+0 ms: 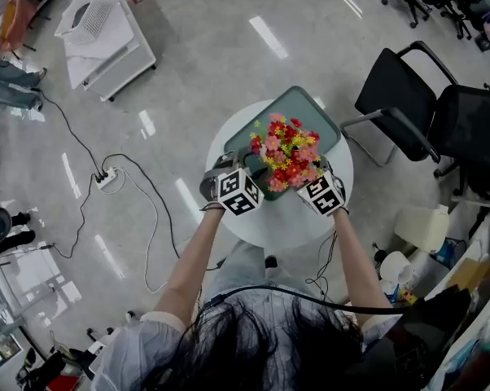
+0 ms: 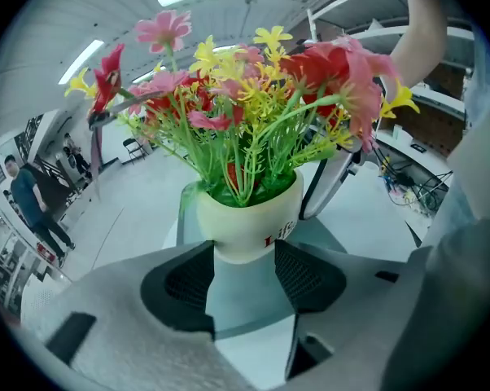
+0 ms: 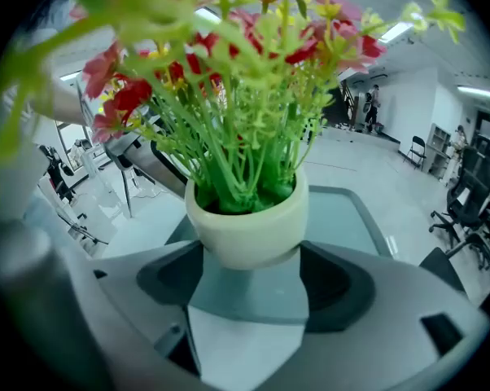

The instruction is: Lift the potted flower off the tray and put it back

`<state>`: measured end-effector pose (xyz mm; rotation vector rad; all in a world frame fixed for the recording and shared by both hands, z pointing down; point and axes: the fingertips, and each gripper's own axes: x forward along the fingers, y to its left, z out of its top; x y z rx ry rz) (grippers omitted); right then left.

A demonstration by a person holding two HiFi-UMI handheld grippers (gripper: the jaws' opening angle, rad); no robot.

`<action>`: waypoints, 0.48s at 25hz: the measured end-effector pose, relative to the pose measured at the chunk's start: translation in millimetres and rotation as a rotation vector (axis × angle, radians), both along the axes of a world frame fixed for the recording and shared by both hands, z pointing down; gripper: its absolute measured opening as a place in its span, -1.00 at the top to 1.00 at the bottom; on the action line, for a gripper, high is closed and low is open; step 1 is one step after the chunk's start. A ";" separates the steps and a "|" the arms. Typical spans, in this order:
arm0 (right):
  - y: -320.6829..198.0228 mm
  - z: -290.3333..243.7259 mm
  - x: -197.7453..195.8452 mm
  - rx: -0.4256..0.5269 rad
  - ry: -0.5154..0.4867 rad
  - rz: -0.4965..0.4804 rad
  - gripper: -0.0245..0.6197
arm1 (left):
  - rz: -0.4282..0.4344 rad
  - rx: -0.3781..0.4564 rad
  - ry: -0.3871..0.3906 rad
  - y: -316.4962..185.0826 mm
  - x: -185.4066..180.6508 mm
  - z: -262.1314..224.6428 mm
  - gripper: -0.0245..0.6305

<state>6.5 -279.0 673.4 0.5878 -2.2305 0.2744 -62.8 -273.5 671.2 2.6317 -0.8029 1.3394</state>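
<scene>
The round white tabletop [image 1: 269, 218] is ringed by open floor [image 1: 204, 63] on its far and left sides. Two black chairs [image 1: 408, 96] are set close to its right edge, and a power strip [image 1: 107, 177] with its cable lies on the floor to the left. The green tray [image 1: 322, 120] reaches the tabletop's far edge.

The potted flower [image 1: 287, 155] is seen over the tray's near half, but whether its base touches the tray cannot be told. Its cream pot [image 2: 249, 226], marked with red lettering, is filled with green stems topped by pink, red and yellow blooms.

The pot's lower part is clamped from opposite sides by the left gripper [image 2: 245, 259] and the right gripper [image 3: 251, 259].
</scene>
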 end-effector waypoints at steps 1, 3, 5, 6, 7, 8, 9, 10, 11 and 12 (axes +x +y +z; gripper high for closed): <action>-4.5 4.8 1.8 0.000 0.009 0.000 -0.21 | 0.000 -0.005 -0.003 -3.6 1.7 4.5 0.22; -11.6 12.9 3.9 -0.009 0.018 0.001 -0.21 | 0.003 -0.015 -0.015 -10.1 4.4 13.6 0.22; -15.9 20.3 4.9 -0.026 0.027 -0.001 -0.21 | 0.005 -0.028 -0.024 -15.2 6.1 22.9 0.22; -17.3 24.2 5.4 -0.035 0.033 -0.002 -0.21 | 0.005 -0.037 -0.029 -17.2 6.6 28.0 0.22; -18.4 28.5 6.0 -0.043 0.042 -0.003 -0.21 | 0.007 -0.048 -0.037 -18.6 6.6 33.9 0.22; -18.7 32.8 6.3 -0.050 0.052 -0.005 -0.21 | 0.010 -0.060 -0.050 -19.1 6.1 40.1 0.22; -18.1 36.3 5.7 -0.058 0.057 -0.005 -0.21 | 0.016 -0.068 -0.067 -18.8 5.0 46.2 0.22; -17.1 38.6 4.4 -0.067 0.053 -0.002 -0.21 | 0.021 -0.072 -0.083 -18.4 3.7 50.9 0.22; -16.2 40.0 3.0 -0.079 0.040 0.009 -0.21 | 0.021 -0.071 -0.092 -18.8 2.6 53.7 0.22; -15.9 41.3 2.1 -0.090 0.024 0.024 -0.21 | 0.017 -0.070 -0.091 -20.1 1.9 54.5 0.22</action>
